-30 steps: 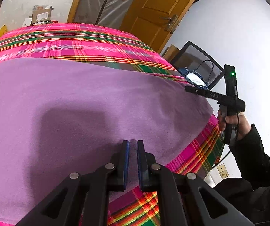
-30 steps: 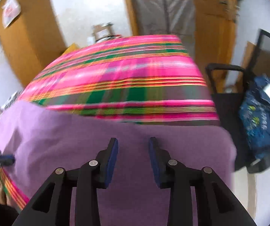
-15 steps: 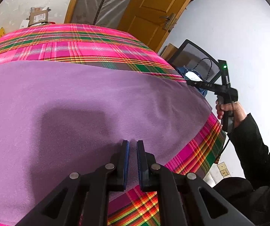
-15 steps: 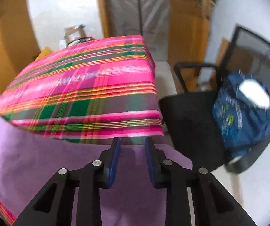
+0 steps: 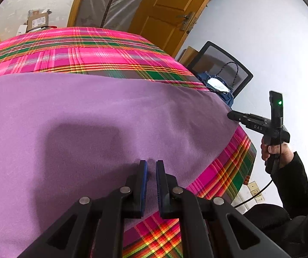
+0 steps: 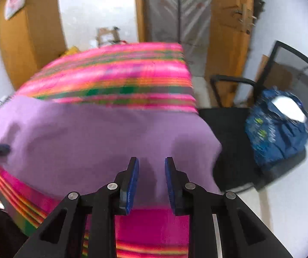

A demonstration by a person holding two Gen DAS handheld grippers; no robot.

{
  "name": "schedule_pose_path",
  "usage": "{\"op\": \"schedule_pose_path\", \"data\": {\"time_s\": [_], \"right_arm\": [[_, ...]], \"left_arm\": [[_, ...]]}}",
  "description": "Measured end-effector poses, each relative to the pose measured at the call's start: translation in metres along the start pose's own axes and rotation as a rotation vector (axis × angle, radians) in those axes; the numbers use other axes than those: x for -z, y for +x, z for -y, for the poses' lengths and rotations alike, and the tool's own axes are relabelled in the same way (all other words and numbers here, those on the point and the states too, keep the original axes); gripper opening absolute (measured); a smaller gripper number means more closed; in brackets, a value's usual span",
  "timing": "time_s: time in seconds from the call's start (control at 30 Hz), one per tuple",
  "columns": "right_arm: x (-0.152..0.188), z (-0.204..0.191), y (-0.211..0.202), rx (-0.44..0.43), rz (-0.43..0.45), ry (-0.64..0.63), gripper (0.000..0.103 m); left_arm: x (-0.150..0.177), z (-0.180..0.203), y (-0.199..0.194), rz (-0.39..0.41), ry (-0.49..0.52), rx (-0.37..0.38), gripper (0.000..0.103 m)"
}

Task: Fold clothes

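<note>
Left wrist view shows the plaid-covered table [image 5: 110, 49] carrying the purple cloth [image 5: 89, 118], spread flat. To fold evenly, both near-edge corners should be pinched together. The left tool [image 5: 151, 167] stands narrow at the hem; whether it pinches fabric is unclear. The right tool [image 6: 151, 167], jaws part-open, hovers near its corner, gripping nothing.

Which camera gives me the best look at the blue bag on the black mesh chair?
The right wrist view. There the blue fabric bag sits large on the black mesh office chair, nearly whole, though motion-blurred. The left wrist view shows only a small part of it, its lower half hidden behind the purple cloth.
</note>
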State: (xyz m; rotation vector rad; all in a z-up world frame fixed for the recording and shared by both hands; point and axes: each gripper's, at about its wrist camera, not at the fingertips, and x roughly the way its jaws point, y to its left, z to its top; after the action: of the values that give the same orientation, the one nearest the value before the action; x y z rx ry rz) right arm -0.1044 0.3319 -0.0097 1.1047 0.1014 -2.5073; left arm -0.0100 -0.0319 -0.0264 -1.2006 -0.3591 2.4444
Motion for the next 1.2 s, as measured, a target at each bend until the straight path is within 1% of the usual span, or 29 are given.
{"op": "schedule_pose_path", "data": {"time_s": [0.2,0.27,0.37,0.43,0.57,0.63,0.73,0.83,0.97,1.1,1.2], "right_arm": [[0.013,0.028,-0.006,0.04,-0.007,0.102,0.025],[0.014,0.028,-0.007,0.041,-0.009,0.107,0.025],[0.011,0.025,-0.006,0.069,-0.01,0.111,0.025],[0.006,0.016,-0.009,0.036,0.013,0.104,0.026],[0.0,-0.022,-0.014,-0.07,0.037,0.016,0.025],[0.0,-0.05,-0.011,-0.142,0.034,-0.053,0.025],[0.006,-0.088,-0.005,-0.228,0.016,-0.163,0.025],[0.016,-0.121,0.004,-0.289,-0.028,-0.272,0.025],[0.026,-0.138,0.007,-0.295,-0.05,-0.366,0.028],[0.025,-0.147,0.001,-0.278,-0.044,-0.43,0.028],[0.025,-0.161,-0.004,-0.302,-0.024,-0.462,0.028]], "left_arm": [[0.002,0.0,-0.004,0.003,-0.004,-0.01,0.007],[0.002,0.0,-0.004,0.004,-0.006,-0.014,0.007],[0.003,0.0,-0.007,0.009,-0.005,-0.019,0.007],[0.004,0.0,-0.009,0.016,-0.006,-0.019,0.007],[0.007,-0.001,-0.01,0.011,-0.012,-0.025,0.007],[0.008,0.003,-0.009,0.01,-0.002,-0.017,0.007],[0.01,0.008,-0.009,0.01,0.014,-0.003,0.007],[0.011,0.015,-0.006,0.003,0.035,0.015,0.007],[0.013,0.018,0.0,-0.02,0.053,0.027,0.007],[0.013,0.02,0.002,-0.024,0.065,0.033,0.007],[0.014,0.022,0.003,-0.023,0.077,0.035,0.007]]}}
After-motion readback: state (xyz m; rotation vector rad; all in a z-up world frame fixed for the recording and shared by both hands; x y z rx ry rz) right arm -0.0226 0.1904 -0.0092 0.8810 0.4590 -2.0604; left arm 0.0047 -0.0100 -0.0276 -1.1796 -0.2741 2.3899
